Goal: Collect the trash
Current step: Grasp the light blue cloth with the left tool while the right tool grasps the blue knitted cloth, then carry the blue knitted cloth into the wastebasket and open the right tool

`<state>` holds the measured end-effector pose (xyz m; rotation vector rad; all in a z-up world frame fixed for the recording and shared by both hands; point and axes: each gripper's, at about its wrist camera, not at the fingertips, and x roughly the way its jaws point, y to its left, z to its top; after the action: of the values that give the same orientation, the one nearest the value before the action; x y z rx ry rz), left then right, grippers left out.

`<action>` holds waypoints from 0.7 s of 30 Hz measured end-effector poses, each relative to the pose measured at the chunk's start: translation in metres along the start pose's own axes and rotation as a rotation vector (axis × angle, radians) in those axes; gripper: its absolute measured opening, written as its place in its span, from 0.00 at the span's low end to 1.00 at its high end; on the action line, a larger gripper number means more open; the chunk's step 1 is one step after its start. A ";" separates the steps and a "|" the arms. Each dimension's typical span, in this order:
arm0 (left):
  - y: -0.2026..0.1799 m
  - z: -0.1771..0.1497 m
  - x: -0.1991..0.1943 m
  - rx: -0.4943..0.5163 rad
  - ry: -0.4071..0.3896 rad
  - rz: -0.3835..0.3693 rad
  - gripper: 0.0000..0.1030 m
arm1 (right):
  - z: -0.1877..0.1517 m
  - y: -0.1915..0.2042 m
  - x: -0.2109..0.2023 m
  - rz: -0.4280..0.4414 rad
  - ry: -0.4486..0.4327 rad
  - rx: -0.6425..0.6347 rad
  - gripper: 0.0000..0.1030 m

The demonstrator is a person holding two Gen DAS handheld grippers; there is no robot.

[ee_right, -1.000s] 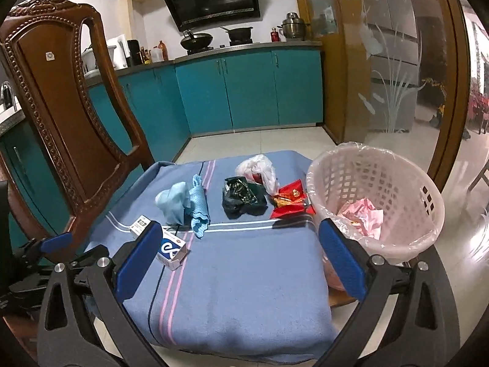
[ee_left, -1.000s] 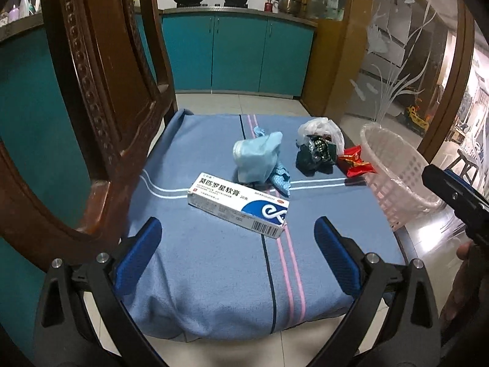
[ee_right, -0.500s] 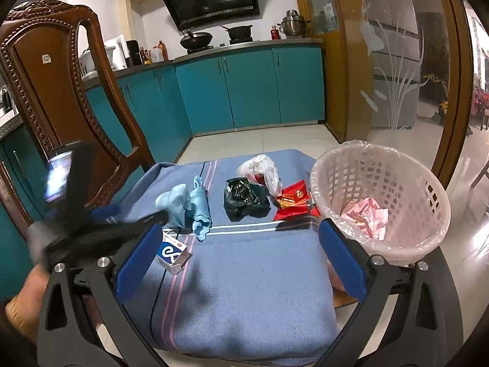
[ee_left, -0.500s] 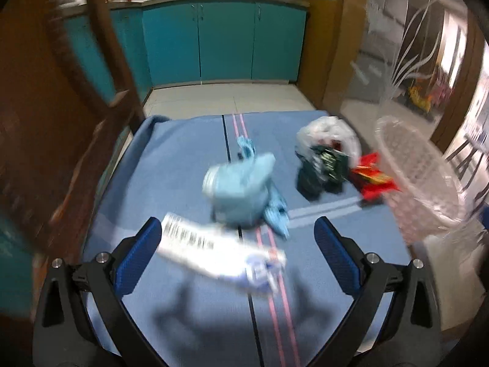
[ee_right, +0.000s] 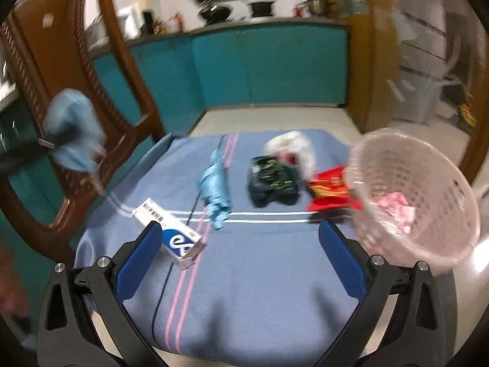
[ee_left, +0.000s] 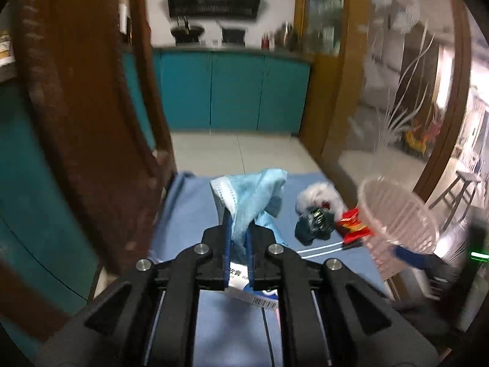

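Note:
My left gripper (ee_left: 237, 229) is shut on a light blue face mask (ee_left: 250, 195) and holds it up above the blue cloth (ee_right: 259, 263); the mask also shows blurred at the left of the right wrist view (ee_right: 73, 128). My right gripper (ee_right: 241, 244) is open and empty over the cloth's front. On the cloth lie a white medicine box (ee_right: 171, 229), a blue crumpled cloth (ee_right: 215, 189), a dark wrapper (ee_right: 272, 180), a white plastic bag (ee_right: 293, 146) and a red wrapper (ee_right: 330, 189). A pink mesh basket (ee_right: 428, 214) stands at the right edge with pink paper (ee_right: 395, 206) inside.
A carved wooden chair back (ee_right: 55, 70) rises at the left of the cloth. Teal kitchen cabinets (ee_right: 269, 67) stand behind across a tiled floor. A frosted glass door (ee_left: 406, 98) is at the right.
My left gripper went in over the box, shut on the face mask and lifted it up and to the left. My right gripper moved slightly closer to the cloth and stayed open.

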<state>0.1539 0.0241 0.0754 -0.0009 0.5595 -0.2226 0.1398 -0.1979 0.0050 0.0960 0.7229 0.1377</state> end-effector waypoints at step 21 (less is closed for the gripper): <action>0.033 -0.007 0.004 -0.068 0.015 -0.032 0.09 | 0.059 0.057 0.110 -0.031 0.184 -0.097 0.15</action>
<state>0.1605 0.0562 0.0653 -0.0745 0.5822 -0.2348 0.2555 -0.1262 -0.0149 -0.0216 0.8992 0.1527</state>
